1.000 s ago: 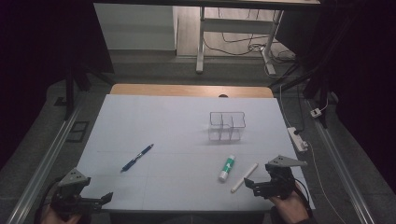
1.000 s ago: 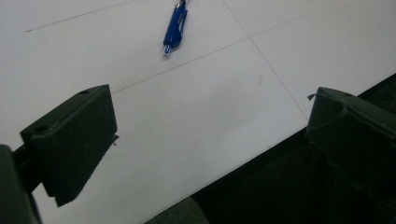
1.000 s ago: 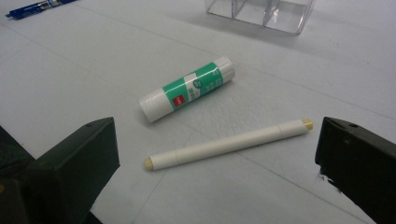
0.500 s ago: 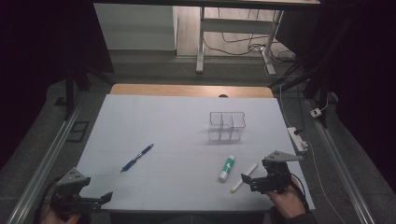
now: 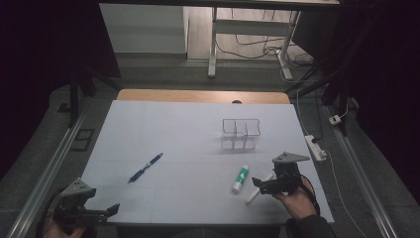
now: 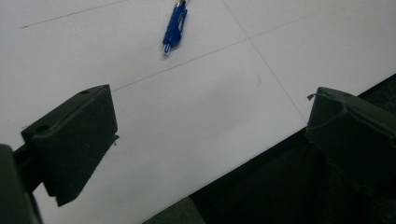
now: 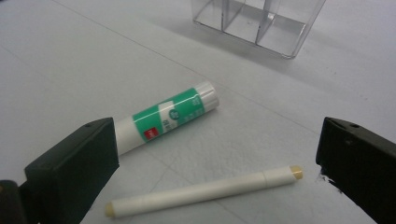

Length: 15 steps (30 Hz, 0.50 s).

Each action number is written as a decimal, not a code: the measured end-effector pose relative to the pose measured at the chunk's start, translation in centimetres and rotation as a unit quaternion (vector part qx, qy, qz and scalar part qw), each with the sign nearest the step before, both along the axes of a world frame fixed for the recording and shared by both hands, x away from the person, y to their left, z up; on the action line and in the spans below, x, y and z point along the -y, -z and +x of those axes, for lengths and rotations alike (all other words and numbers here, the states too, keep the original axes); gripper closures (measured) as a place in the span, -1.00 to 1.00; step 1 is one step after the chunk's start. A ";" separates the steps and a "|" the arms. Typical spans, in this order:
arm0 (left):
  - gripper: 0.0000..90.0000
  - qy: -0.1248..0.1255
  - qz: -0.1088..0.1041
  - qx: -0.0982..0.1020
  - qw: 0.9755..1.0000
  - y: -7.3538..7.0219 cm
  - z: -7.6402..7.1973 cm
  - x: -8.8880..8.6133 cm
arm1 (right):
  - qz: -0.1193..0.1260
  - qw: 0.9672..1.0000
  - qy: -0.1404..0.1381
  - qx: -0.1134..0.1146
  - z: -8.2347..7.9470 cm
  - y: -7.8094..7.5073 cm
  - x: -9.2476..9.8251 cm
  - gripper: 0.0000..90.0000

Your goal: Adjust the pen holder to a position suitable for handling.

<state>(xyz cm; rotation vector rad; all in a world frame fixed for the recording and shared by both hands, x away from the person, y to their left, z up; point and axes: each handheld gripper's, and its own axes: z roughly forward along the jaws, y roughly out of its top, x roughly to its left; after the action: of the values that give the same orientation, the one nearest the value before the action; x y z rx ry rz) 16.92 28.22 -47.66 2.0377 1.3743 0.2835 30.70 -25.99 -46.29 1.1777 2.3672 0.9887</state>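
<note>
The right gripper (image 7: 212,163) hangs low with fingers wide apart astride the white marker (image 7: 201,191) lying flat on the surface beside the glue stick (image 7: 163,119), apparently lined up to pinch it. The left gripper (image 5: 101,213), fingers also spread, idles at the near edge.

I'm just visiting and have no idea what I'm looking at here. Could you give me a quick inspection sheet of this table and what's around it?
Surface: white table, flat, thin grid lines.
Job's things: white stick lying flat between the right gripper's jaws; glue stick lying just beyond it, apart from it.
Clutter: blue pen lying left of centre; clear divided box upright, looks empty.
Grippers: left gripper open, at the near left edge, holding nothing; right gripper open, low over the white stick.
Cables: power strip off the right edge; loose wires on the far floor.
Surroundings: dim room, a desk frame behind.
</note>
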 end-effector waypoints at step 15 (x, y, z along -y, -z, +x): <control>-0.95 0.006 0.000 -0.002 1.000 0.0 0.0 0.0 | -0.021 1.000 0.019 -0.009 3.7 1.4 0.1 -1.00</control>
<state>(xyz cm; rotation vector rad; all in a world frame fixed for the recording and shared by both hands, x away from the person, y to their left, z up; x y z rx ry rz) 16.96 28.19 -47.67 2.0467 1.3638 0.2746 34.40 -26.12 -47.64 1.2164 2.3574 0.9161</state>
